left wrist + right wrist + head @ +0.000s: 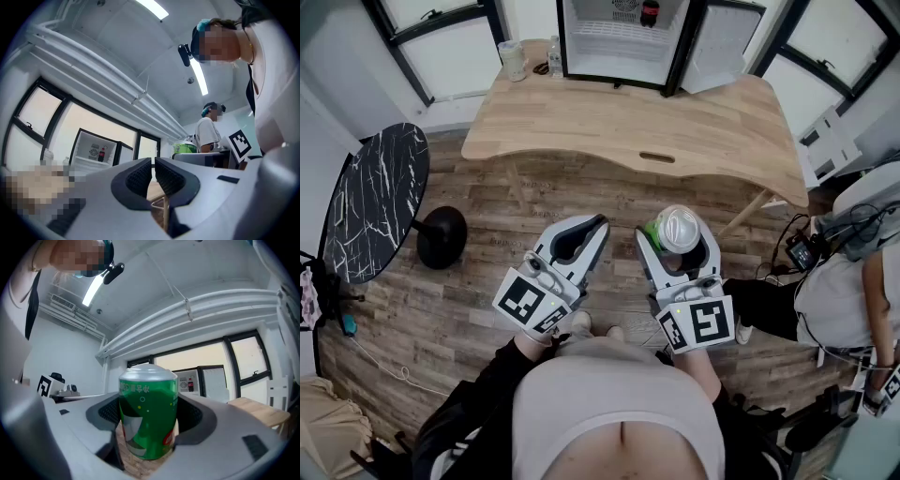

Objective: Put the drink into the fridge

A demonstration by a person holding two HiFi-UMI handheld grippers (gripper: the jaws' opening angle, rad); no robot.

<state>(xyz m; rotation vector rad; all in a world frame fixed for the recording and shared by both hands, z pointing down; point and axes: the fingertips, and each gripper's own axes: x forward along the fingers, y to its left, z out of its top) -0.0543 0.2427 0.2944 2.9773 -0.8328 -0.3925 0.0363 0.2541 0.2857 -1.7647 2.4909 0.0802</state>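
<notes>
While tight on green can [149, 418], right claw [679, 238]; left claw [592, 231] clenched empty; wooden table [628, 127] before open fridge [619, 45].

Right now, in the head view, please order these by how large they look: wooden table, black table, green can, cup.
1. wooden table
2. black table
3. green can, which looks larger because it is near the camera
4. cup, far from the camera

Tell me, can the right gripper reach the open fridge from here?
Probably not yet. The right gripper, holding the green can, is short of the table, and the open fridge stands at its far edge.
</notes>
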